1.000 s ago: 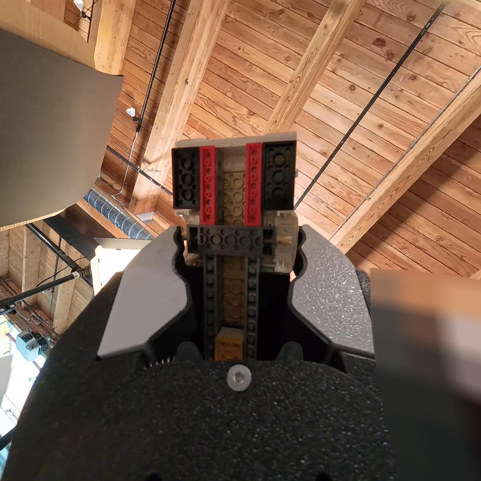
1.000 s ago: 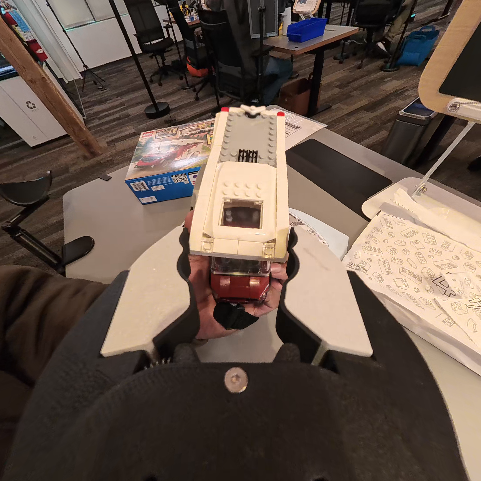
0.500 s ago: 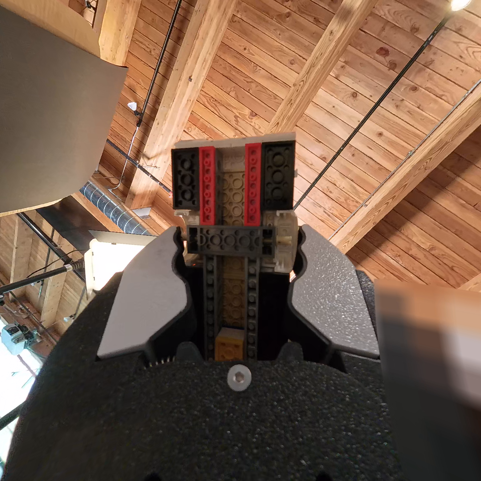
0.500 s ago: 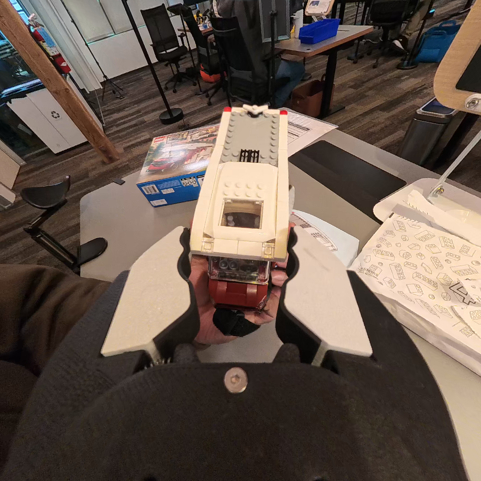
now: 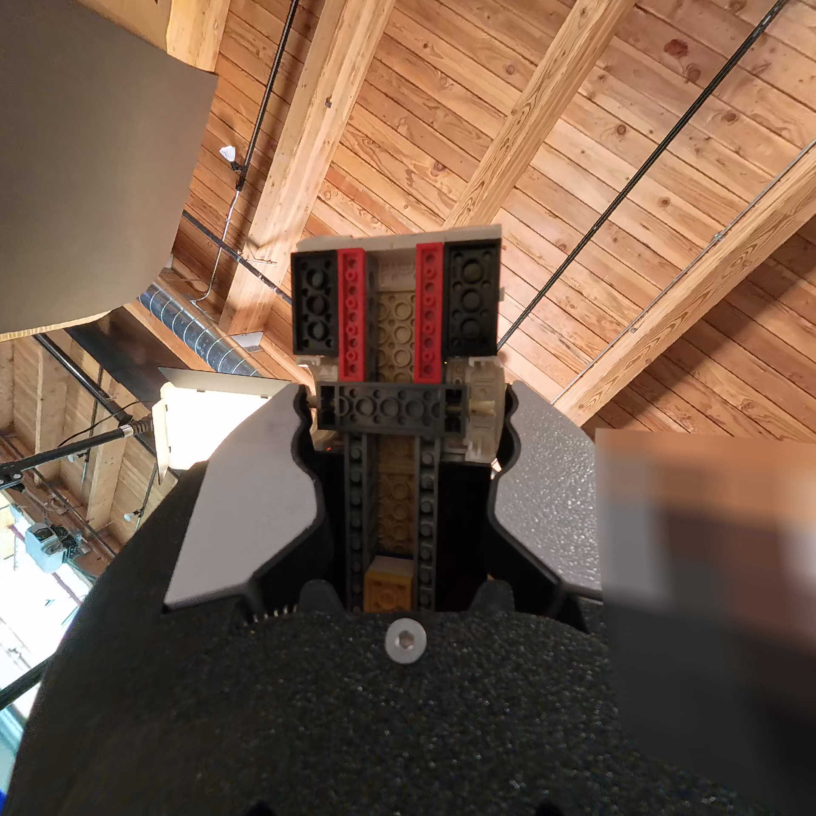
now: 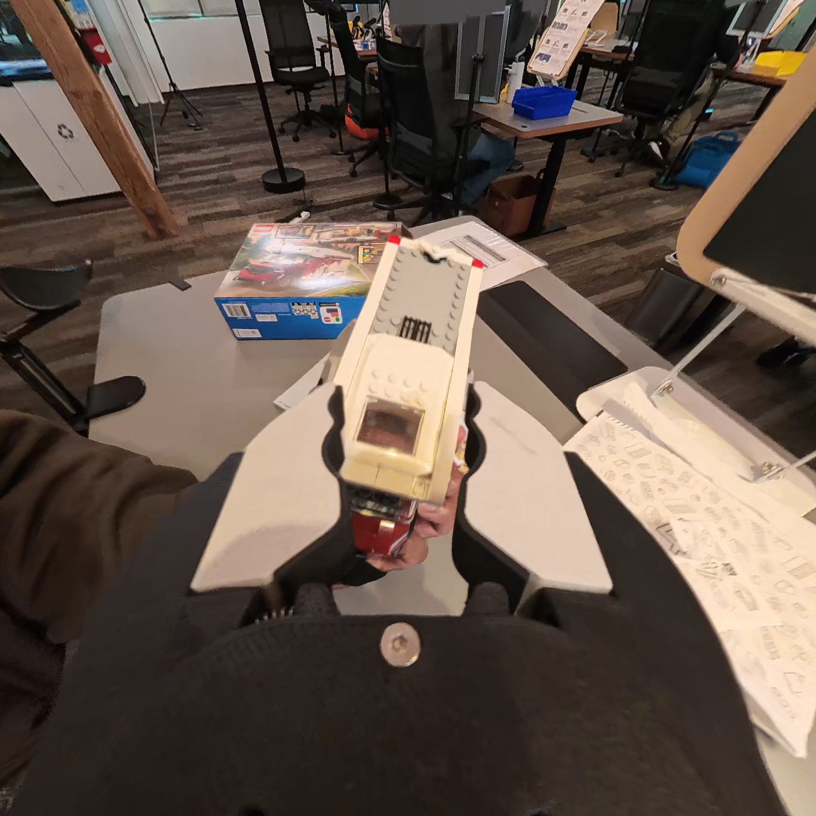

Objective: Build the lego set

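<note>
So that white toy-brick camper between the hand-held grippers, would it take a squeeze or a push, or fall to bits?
The toy camper probably feels stiff but fragile: it is snapped together from many small bricks, so a hard squeeze could pop some off. It has no wheels on its underside, so it would likely slide rather than roll.

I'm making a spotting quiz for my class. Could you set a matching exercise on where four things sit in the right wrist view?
Things:
1. toy brick camper
2. blue set box
3. blue bin
4. brick-patterned paper

Places:
A. on a far desk
B. at the right side of the grey table
C. between the fingers of the right tool
D. at the back left of the grey table

Pairs: 1-C, 2-D, 3-A, 4-B
</note>
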A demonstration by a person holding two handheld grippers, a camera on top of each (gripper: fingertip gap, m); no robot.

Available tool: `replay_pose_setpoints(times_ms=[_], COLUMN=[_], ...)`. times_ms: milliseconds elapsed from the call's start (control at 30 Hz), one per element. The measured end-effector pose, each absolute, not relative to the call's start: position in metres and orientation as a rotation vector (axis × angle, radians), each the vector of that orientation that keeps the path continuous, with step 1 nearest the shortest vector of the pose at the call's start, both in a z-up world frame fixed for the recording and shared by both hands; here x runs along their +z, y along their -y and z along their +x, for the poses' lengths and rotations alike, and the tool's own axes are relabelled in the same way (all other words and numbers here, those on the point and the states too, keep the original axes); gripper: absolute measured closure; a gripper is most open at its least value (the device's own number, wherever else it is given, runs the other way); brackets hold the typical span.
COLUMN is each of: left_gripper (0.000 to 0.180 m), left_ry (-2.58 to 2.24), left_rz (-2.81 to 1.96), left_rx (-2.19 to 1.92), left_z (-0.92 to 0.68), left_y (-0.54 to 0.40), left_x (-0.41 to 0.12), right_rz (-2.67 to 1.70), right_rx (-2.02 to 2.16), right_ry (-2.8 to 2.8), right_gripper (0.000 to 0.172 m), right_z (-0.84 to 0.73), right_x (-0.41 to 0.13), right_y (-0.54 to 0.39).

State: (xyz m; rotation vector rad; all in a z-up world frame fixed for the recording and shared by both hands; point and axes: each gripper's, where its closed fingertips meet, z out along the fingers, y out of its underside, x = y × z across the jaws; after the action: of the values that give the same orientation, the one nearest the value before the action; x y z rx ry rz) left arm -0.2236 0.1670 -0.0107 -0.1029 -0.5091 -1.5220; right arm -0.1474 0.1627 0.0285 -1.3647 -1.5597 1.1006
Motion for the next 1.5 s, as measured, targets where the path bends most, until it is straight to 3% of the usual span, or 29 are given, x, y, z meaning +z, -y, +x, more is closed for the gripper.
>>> replay_pose_setpoints(times_ms=[67, 700, 1033, 1500], left_gripper=[0.098, 0.098, 0.098, 0.098], left_ry=[0.509, 0.537, 0.545, 0.535], left_rz=[-0.102, -0.111, -0.138, -0.19], left_rx=[-1.528, -1.488, -1.472, -1.477], left_z=[-0.221, -0.225, -0.225, -0.218], left_y=[-0.167, -0.164, -0.166, -0.171], left_x=[-0.01, -0.003, -0.003, -0.002], right_rz=[-1.353, -1.209, -1.176, -1.133], right_rx=[1.049, 0.817, 0.817, 0.825], right_ry=[1.633, 2.028, 2.121, 2.16], right_gripper=[0.13, 0.151, 0.171, 0.172], right_z=[-0.152, -0.179, -0.182, -0.185], right_x=[0.028, 0.029, 0.024, 0.023], right_y=[-0.162, -0.155, -0.154, -0.149])
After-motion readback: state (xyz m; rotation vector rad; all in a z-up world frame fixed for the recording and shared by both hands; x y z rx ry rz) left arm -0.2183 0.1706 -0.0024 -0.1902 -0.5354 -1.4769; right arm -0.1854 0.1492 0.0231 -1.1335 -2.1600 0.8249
